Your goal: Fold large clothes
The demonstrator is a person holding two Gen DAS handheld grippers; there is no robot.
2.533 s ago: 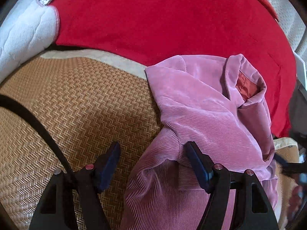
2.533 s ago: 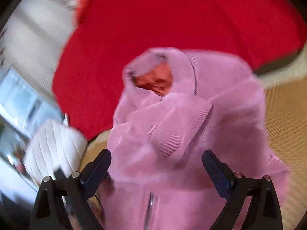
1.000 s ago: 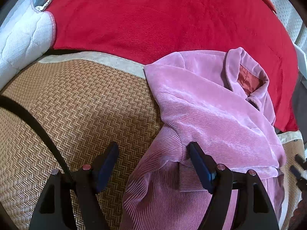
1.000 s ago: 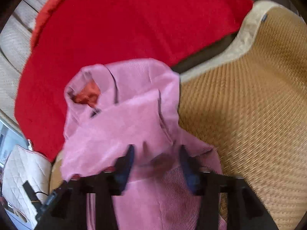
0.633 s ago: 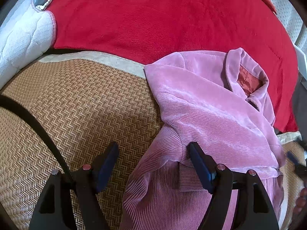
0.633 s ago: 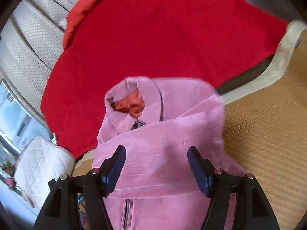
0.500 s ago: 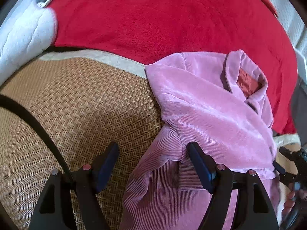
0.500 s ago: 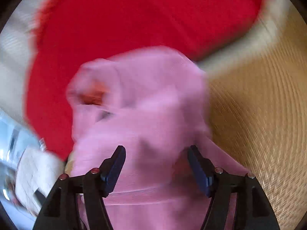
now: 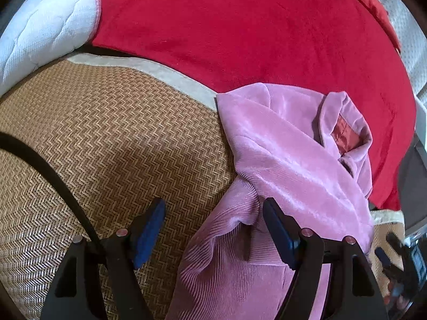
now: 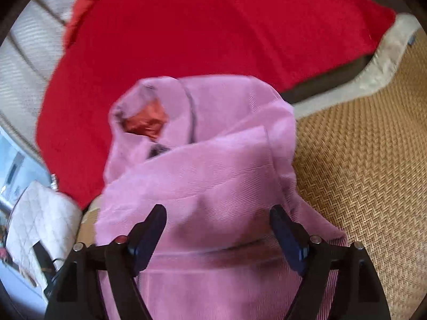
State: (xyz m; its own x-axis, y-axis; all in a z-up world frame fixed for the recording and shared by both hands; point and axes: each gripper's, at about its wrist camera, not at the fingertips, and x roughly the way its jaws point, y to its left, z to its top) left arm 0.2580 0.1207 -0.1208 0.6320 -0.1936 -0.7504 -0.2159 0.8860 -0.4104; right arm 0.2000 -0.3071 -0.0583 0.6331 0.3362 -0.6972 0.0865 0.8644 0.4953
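Observation:
A pink corduroy jacket [image 9: 288, 160] with an orange-red lining at the collar lies on a woven mat [image 9: 106, 138], sleeves folded across its front. My left gripper [image 9: 213, 229] is open over the jacket's left edge, where a sleeve fold bunches between the fingers. My right gripper [image 10: 218, 229] is open just above the jacket [image 10: 202, 176], over the folded sleeve; this view is blurred. The right gripper also shows at the far right edge of the left wrist view [image 9: 400, 256].
A red blanket [image 9: 240, 26] lies beyond the jacket, its near edge under the collar. A white quilted cushion [image 9: 40, 26] sits at the far left. A black strap [image 9: 48, 170] crosses the mat. The mat's pale border [image 10: 379, 69] runs along the blanket.
The right gripper has swung about over the jacket and opened wider. The sleeve now lies flatter across the jacket. The left gripper has hardly moved.

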